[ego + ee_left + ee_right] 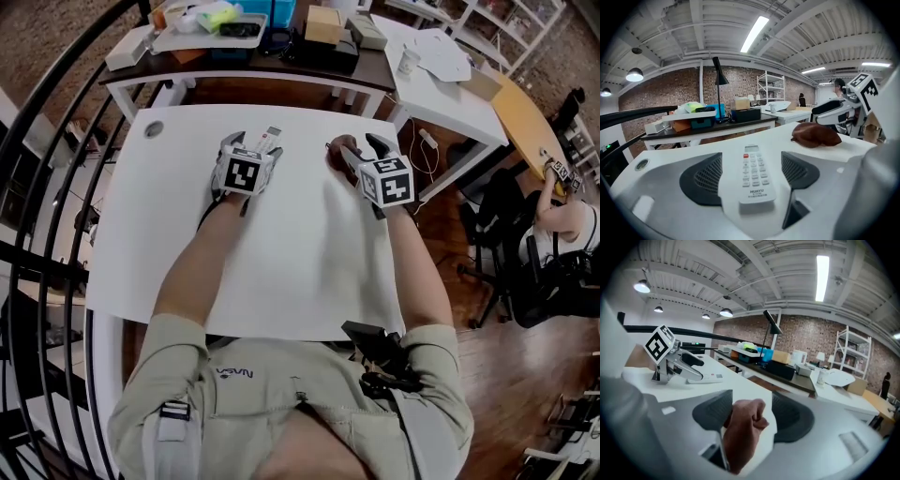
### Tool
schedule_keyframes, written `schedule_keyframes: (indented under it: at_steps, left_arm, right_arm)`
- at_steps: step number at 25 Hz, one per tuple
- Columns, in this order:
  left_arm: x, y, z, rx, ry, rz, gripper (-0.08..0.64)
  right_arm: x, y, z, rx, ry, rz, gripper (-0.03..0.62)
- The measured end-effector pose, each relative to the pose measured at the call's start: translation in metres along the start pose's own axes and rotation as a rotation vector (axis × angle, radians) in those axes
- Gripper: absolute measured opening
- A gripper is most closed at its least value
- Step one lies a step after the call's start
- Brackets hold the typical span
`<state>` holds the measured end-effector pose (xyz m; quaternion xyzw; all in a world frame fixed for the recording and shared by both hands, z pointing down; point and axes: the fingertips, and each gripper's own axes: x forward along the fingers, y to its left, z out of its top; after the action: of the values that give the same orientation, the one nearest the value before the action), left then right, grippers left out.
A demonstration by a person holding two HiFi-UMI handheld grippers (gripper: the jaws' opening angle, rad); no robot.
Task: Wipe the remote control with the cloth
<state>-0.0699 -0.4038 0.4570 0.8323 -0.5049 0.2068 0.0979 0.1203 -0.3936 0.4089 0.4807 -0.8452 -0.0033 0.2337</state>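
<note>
A white remote control (757, 176) lies flat on the white table (281, 262), buttons up, pointing away from me. My left gripper (752, 174) is open around it, with a gap between each pad and the remote's sides. In the head view the remote (269, 139) sticks out beyond the left gripper (255, 145). A crumpled brown cloth (743, 427) rests on the table between the pads of my right gripper (752, 417), which is open; the right pad stands apart from it. From above, the cloth (339, 150) lies at the right gripper (361, 150).
A dark desk (244, 66) with boxes, a tray and a lamp stands just beyond the table's far edge. A second white table (441, 84) is at the back right. A black railing (37, 187) curves along the left. A seated person (562, 216) is far right.
</note>
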Motion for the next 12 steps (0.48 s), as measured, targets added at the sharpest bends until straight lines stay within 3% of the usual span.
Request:
schedule_keyframes:
  at_steps: [3,6,9,12]
  left_arm:
    - [0.004,0.004,-0.009,-0.026,0.037,0.002,0.382]
    - [-0.001,0.014,-0.026,-0.058,0.151,0.050,0.382]
    - [0.001,0.017,-0.029,-0.013,0.219,0.067,0.371]
    - [0.011,-0.002,-0.029,-0.050,0.257,-0.037,0.368]
  right_arm:
    - [0.005,0.000,-0.011,0.004,0.039,0.010,0.258]
    - [0.007,0.001,-0.021,0.014,0.073,0.017,0.258]
    - [0.008,0.000,-0.025,0.029,0.089,0.023,0.258]
    - [0.009,-0.001,-0.030,0.055,0.103,0.042,0.258]
